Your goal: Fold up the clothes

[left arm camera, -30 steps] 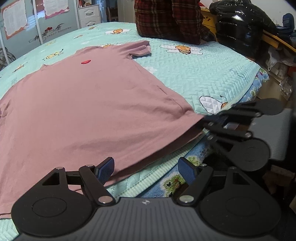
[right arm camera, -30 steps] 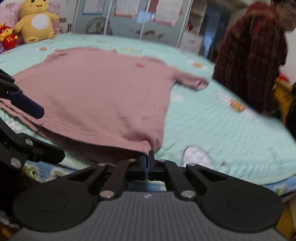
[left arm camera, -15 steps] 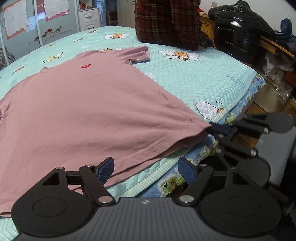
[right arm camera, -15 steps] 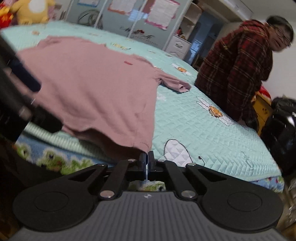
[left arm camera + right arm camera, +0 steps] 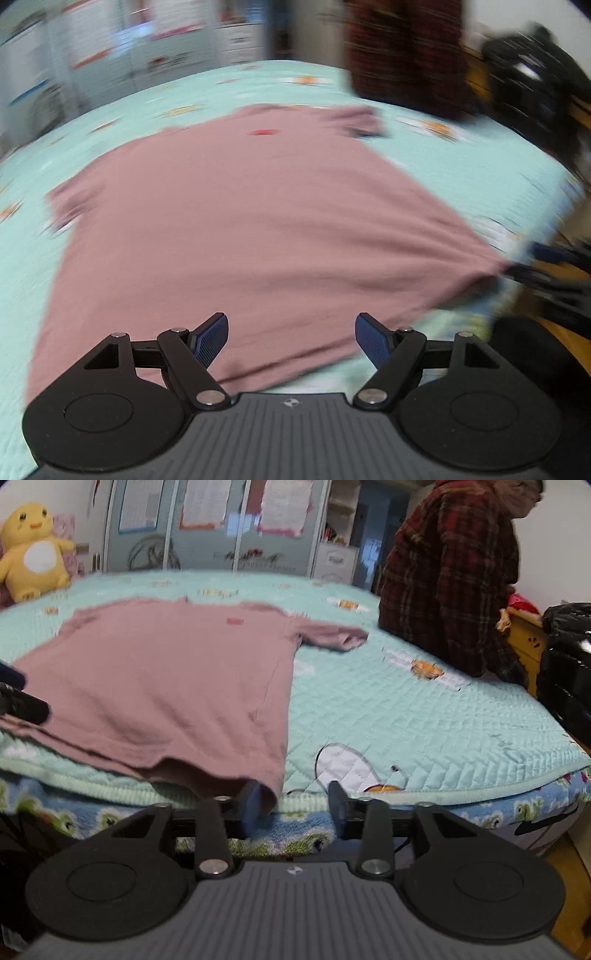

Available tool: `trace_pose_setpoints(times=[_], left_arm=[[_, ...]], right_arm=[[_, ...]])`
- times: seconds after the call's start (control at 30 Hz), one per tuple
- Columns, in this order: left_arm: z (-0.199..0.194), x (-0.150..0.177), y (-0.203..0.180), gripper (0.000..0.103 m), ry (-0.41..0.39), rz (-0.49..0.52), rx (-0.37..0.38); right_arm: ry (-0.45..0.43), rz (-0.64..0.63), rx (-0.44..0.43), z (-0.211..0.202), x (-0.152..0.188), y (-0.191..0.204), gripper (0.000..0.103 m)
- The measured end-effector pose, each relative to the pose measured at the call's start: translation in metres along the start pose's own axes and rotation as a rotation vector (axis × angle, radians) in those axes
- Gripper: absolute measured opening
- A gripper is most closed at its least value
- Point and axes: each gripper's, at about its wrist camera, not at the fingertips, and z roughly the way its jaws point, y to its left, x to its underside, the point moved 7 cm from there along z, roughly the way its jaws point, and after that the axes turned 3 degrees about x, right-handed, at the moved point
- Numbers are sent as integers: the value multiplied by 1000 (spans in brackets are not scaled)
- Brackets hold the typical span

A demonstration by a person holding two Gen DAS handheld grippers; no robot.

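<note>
Across the bed (image 5: 424, 716), a pink T-shirt (image 5: 166, 686) lies flat, its hem at the near edge, one hem corner drooping over it. Both grippers hover there: left gripper (image 5: 291, 341) spread wide, right gripper (image 5: 291, 803) spread too, gripping nothing.

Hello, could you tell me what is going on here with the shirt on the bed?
A person with a two-finger gripper in each hand is working on a pink T-shirt spread flat on a bed with a mint quilt. Both the left gripper and the right gripper are open at the shirt's bottom hem, which hangs slightly over the bed's edge, and neither grips the cloth. No fold has been made yet. Another person in a plaid jacket stands at the far side.
</note>
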Motion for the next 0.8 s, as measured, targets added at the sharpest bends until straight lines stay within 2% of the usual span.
trace_pose_setpoints(times=[0.1, 0.23, 0.37, 0.4, 0.43, 0.5, 0.57, 0.67, 0.8], left_arm=[[-14, 0, 71, 80, -26, -160, -109], [-6, 27, 142, 83, 41, -301, -191], [-21, 59, 194, 83, 60, -398, -312], [-26, 67, 206, 83, 63, -421, -344], [-32, 72, 216, 83, 59, -447, -361], [-46, 77, 228, 82, 37, -504, -366], [-56, 70, 226, 82, 10, -485, -363], [-61, 44, 194, 83, -33, -362, -319], [-47, 16, 131, 85, -89, -193, -238]], right_arm=[[-48, 33, 10, -11, -5, -4, 52], [-66, 53, 5, -13, -13, -2, 53], [-65, 84, -12, -11, -23, 1, 53], [-66, 97, -17, -10, -25, 1, 56], [-67, 111, -22, -10, -28, 1, 61], [-69, 139, -32, -10, -32, 1, 62], [-71, 167, -42, -9, -37, 0, 62], [-72, 214, -59, -8, -43, 0, 62], [26, 408, -130, 4, -39, -8, 62]])
